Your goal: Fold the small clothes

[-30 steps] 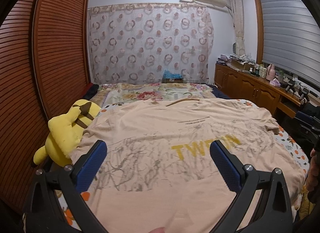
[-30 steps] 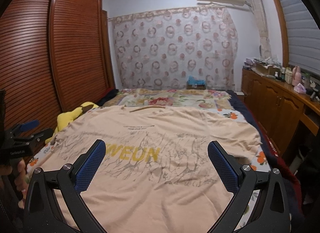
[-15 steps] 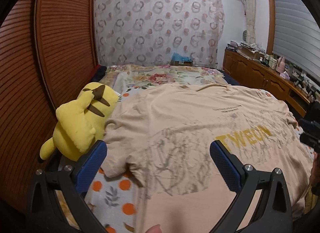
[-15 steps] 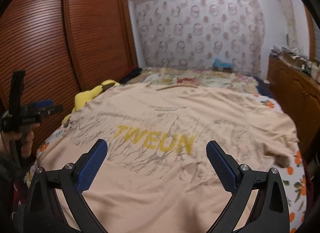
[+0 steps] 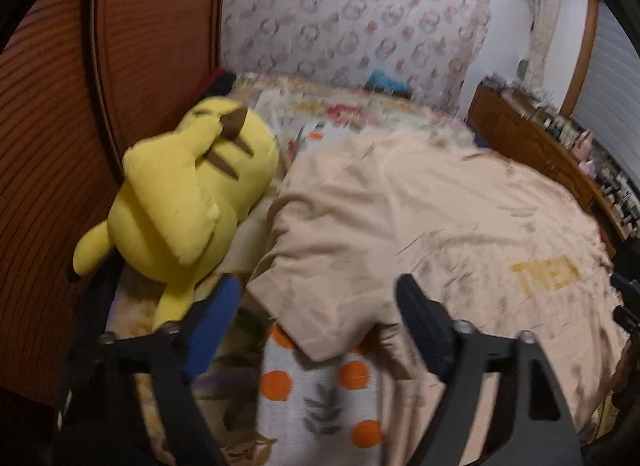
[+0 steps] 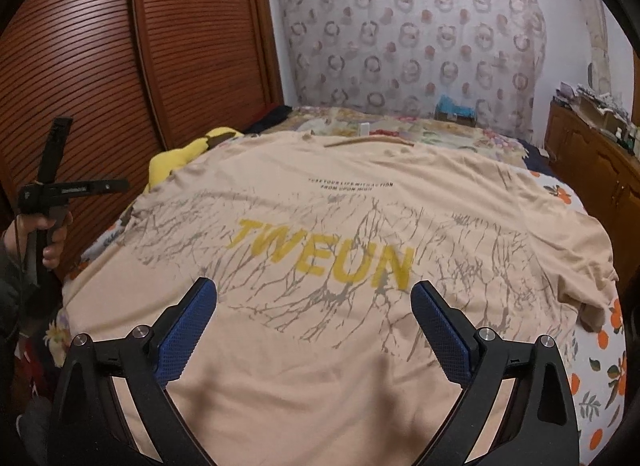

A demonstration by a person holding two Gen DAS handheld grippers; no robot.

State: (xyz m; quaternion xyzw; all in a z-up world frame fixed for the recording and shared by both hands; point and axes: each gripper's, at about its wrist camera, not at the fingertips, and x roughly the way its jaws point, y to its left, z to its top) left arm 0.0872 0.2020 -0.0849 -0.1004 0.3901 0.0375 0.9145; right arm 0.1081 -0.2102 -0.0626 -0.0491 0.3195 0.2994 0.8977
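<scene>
Left tongs (image 5: 316, 302): jaws closing, nothing gripped, poised over the near left sleeve of a peach cotton T-shirt with yellow lettering (image 5: 460, 225). Right tongs (image 6: 314, 310): jaws wide, empty, above the shirt's lower middle. The shirt lies flat across a bed with an orange-dotted floral sheet (image 5: 320, 390). Yellow plush toy (image 5: 184, 193): left, just beside the sleeve. Far: patterned curtain (image 6: 412, 37).

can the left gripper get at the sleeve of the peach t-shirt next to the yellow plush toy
Probably yes. The sleeve lies flat on the bedsheet between the closing jaws of the left gripper, not yet pinched. The plush toy sits aside, clear of it.
</scene>
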